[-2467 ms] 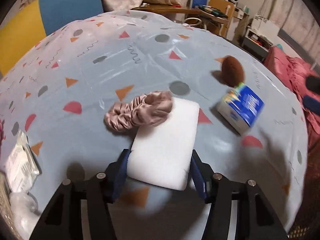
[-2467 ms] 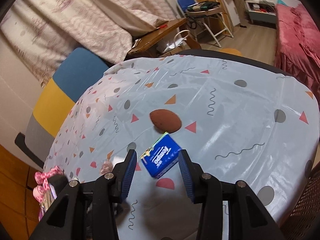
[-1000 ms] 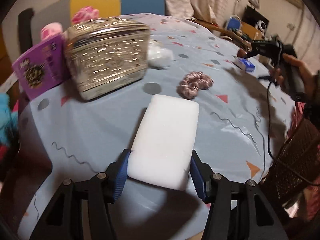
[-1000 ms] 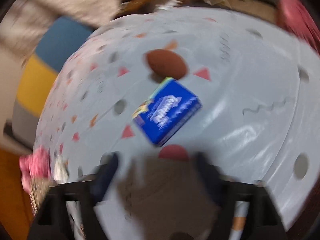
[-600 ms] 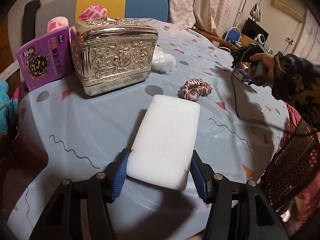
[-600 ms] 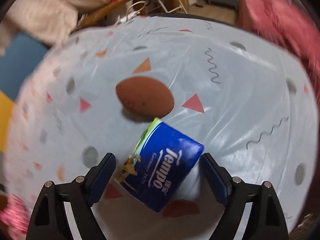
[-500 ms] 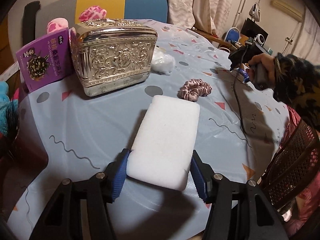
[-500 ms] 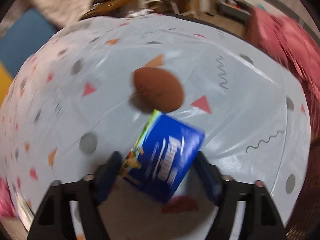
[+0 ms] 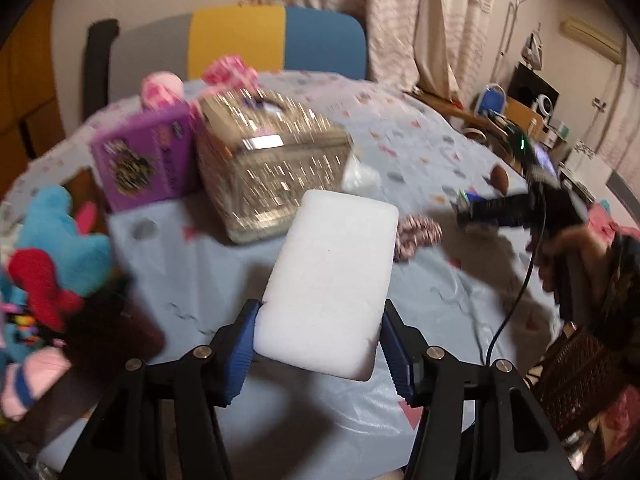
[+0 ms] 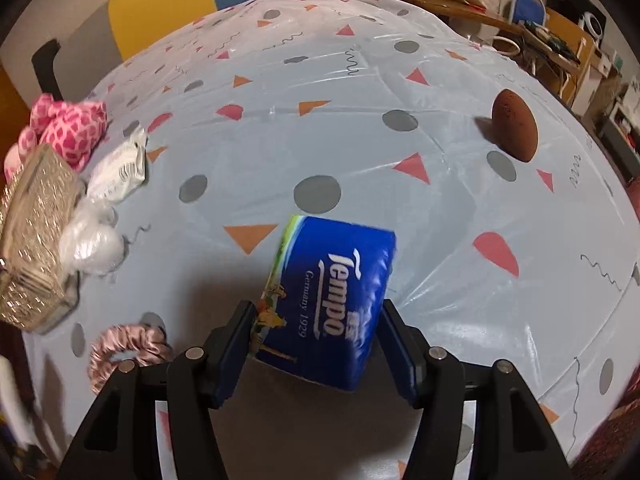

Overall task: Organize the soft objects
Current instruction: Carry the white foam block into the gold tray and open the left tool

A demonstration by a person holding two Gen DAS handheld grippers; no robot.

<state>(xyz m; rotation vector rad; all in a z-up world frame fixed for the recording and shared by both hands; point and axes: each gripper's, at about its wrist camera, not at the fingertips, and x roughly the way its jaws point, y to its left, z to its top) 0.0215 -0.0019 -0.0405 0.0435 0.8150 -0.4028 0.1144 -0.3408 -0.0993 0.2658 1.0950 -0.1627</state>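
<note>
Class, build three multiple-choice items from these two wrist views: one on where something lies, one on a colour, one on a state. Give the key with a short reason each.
1. Where does the pink scrunchie lie?
A. on the tablecloth
B. inside the metal box
C. on the chair

2. What colour is the tissue pack?
A. green
B. blue
C. white

3. What is the left gripper doing?
A. hanging empty
B. holding a white sponge
C. holding a book

Key: 1 A, it rests on the patterned tablecloth, apart from the metal box. 2 B, its wrapper is blue. 3 B, both pads press the white sponge.
</note>
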